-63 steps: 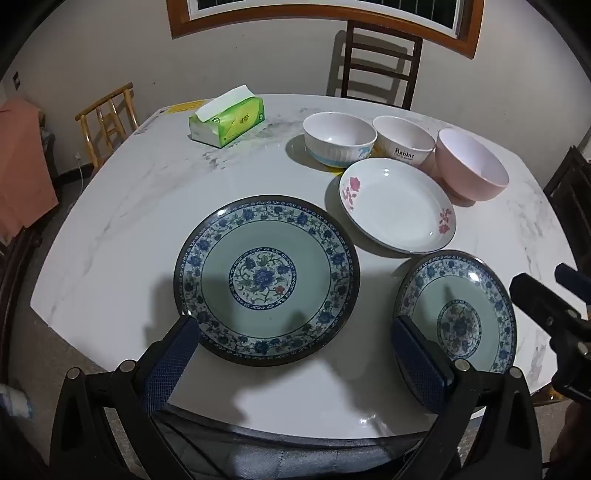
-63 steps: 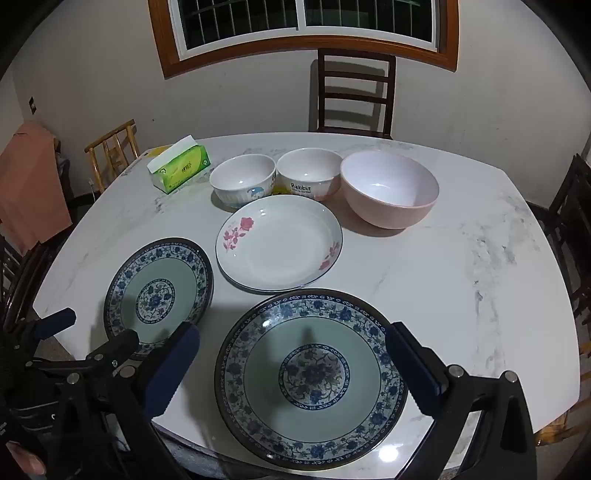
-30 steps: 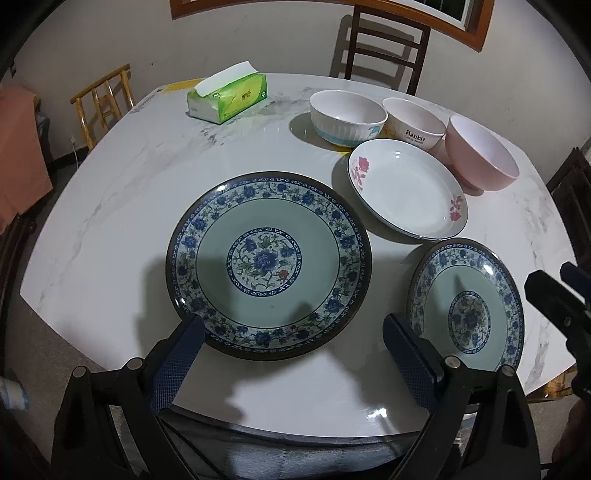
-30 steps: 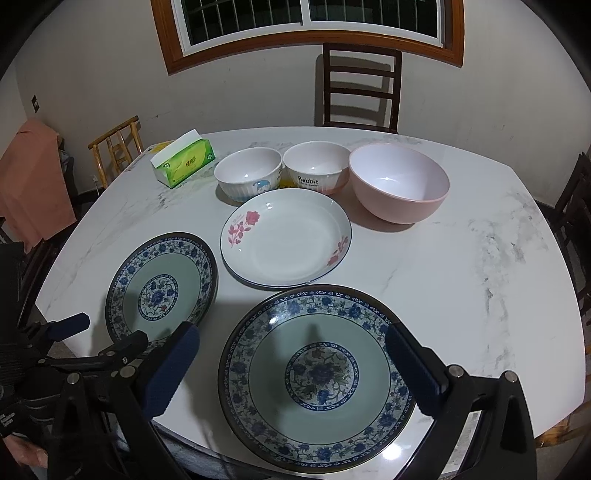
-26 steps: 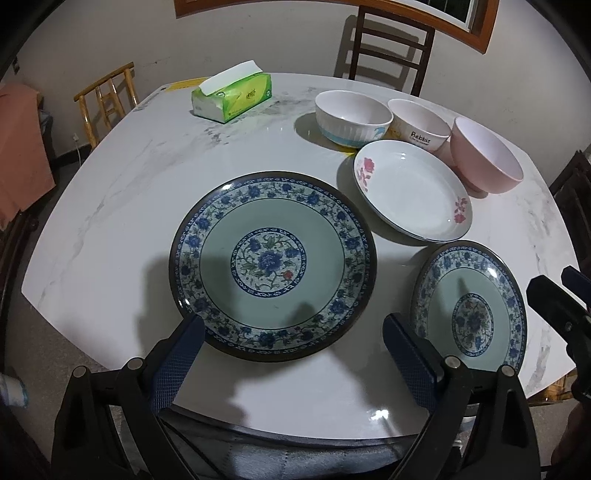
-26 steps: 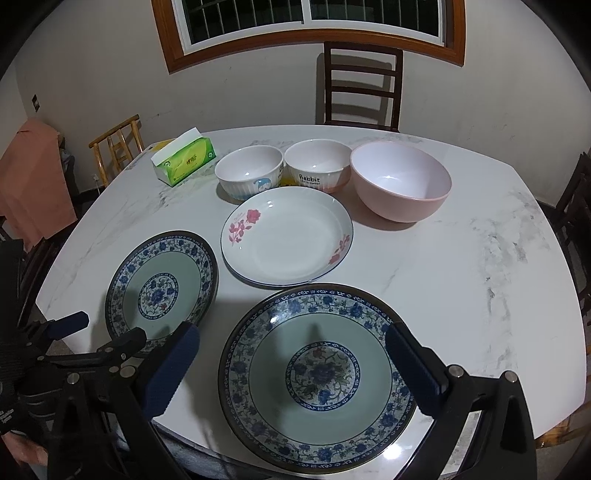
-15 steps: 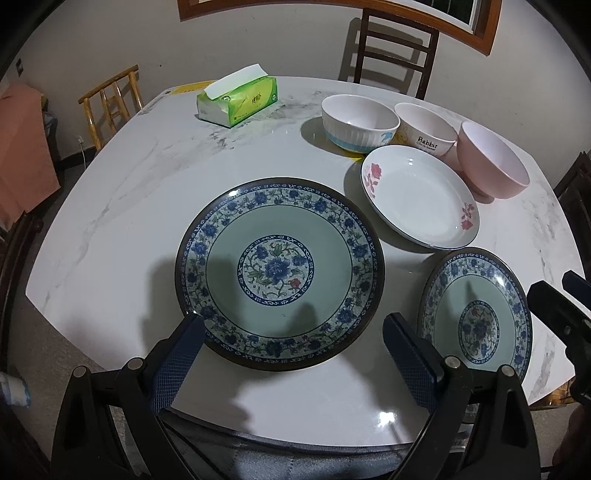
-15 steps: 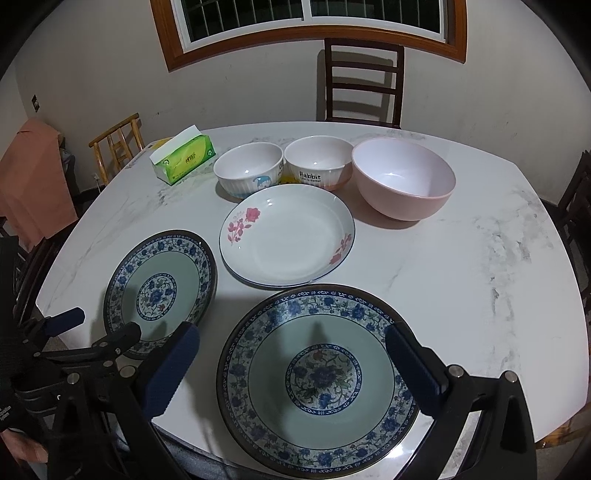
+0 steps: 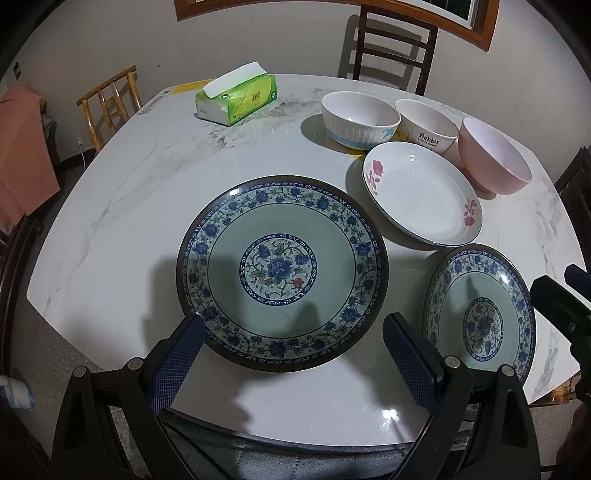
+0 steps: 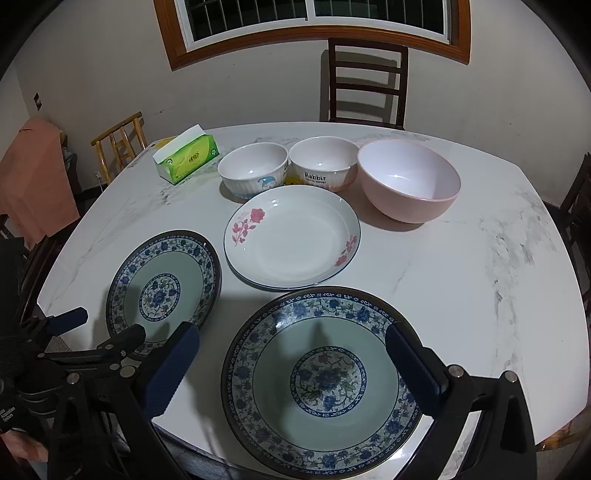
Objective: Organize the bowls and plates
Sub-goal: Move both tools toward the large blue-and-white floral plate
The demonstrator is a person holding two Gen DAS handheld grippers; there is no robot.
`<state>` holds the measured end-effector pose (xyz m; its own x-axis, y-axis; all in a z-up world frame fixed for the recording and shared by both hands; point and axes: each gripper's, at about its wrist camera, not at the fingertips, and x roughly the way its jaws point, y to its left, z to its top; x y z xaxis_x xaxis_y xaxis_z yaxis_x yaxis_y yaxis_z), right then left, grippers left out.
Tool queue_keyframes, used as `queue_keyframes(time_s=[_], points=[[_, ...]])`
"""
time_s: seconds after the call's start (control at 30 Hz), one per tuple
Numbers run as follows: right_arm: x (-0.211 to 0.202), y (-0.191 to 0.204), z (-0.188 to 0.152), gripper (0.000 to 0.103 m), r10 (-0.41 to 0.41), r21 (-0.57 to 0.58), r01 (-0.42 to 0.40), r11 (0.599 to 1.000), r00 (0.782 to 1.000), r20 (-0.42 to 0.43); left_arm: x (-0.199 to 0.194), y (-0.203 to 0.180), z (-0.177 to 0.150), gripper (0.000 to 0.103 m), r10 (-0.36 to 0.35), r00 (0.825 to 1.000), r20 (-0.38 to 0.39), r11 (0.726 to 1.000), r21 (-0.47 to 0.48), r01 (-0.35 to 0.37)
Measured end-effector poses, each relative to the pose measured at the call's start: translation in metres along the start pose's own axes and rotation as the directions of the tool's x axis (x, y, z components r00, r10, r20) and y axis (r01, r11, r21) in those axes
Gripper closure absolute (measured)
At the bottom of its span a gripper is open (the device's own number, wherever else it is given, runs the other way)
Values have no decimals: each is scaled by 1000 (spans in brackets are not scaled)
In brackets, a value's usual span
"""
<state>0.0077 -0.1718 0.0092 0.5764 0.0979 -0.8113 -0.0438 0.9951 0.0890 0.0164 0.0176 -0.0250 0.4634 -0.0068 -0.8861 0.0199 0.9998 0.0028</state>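
Lying flat at the near edge of the white marble table [image 10: 480, 280], the large blue-floral glazed plate [image 10: 321, 380] between the right gripper [image 10: 291, 354]'s spread, empty fingers risks skidding off if nudged; left gripper [image 9: 293, 349] likewise apart, empty.

It was a home dining room: a marble surface [image 10: 461, 280] ringed by wooden chairs [image 10: 364, 79], a barred window [image 10: 314, 16], a tissue box [image 10: 186, 157].
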Motion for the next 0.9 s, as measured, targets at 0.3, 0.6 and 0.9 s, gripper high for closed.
queue_keyframes(time_s=[0.3, 0.6, 0.9], points=[[-1, 0, 0, 0, 1, 1, -1, 1000, 1000, -1, 0, 1, -1, 8, 0, 1000, 0, 1000, -3, 0], [-2, 1, 0, 0, 6, -1, -6, 1000, 1000, -3, 1, 2, -3, 8, 2, 1000, -3, 1000, -5, -2], [-3, 3, -1, 0, 11, -8, -11, 1000, 1000, -3, 3, 5, -2, 8, 0, 1000, -9, 1000, -14, 0]])
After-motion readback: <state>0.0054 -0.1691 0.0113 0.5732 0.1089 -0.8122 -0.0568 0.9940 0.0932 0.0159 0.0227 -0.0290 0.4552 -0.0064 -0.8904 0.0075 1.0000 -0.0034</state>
